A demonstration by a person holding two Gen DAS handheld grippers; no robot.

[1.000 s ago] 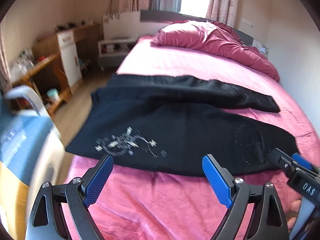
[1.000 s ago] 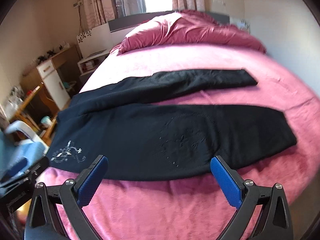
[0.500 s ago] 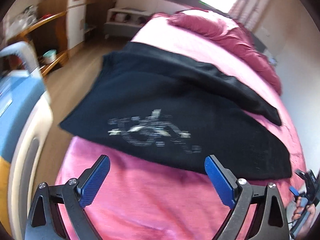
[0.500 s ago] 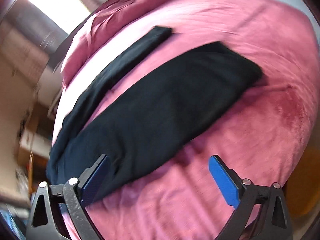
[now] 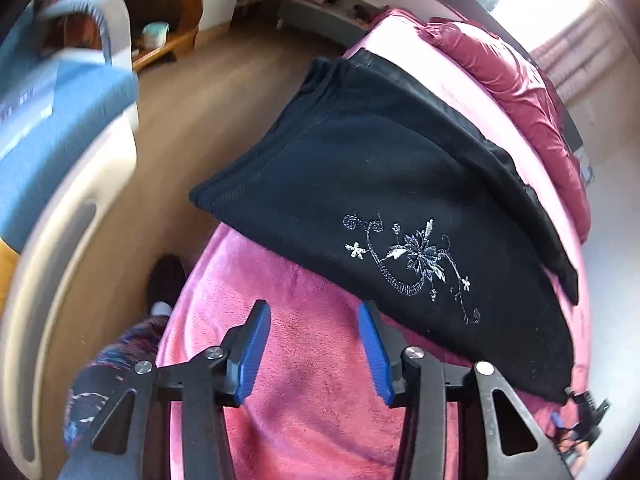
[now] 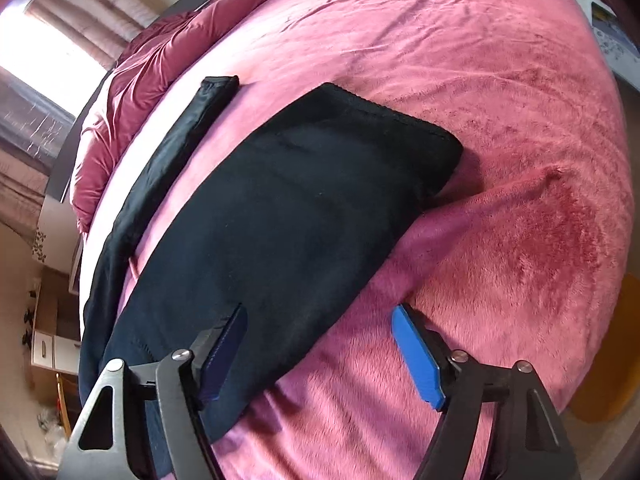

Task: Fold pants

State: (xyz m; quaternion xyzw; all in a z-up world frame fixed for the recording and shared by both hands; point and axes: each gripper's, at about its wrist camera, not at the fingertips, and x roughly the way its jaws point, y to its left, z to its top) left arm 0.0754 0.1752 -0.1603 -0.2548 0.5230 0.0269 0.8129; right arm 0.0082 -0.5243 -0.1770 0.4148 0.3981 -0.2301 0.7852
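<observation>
- Bedroom, pink bed (image 6: 500, 128) with plush cover; black pants (image 6: 280, 208) lie flat on it, legs spread apart in a V, waist end hanging at the bed's edge, cuffs toward the far side.
- Pants detail: floral embroidery (image 5: 412, 260) on the near leg by the waist; near-leg cuff sits flat in the right wrist view.
- Progress: judged as the very start; no fold made, both legs are separate, everything left to do.
- Left hand-held gripper (image 5: 316, 356): jaws closing, about half open, nothing between them, only pink cover; pants edge just beside the right finger.
- Right hand-held gripper (image 6: 324, 356): jaws closing, fairly wide; near-leg edge lies between the fingers, pads not pressing yet.
- Versus a second ago: both grippers have dropped close to the near leg and rolled, left gone toward the waist, right toward the cuff; both were fully open then.
- Around: crumpled pink duvet (image 5: 516, 64) near headboard, wooden floor (image 5: 208, 92), shelves, a person's foot by the bed.
</observation>
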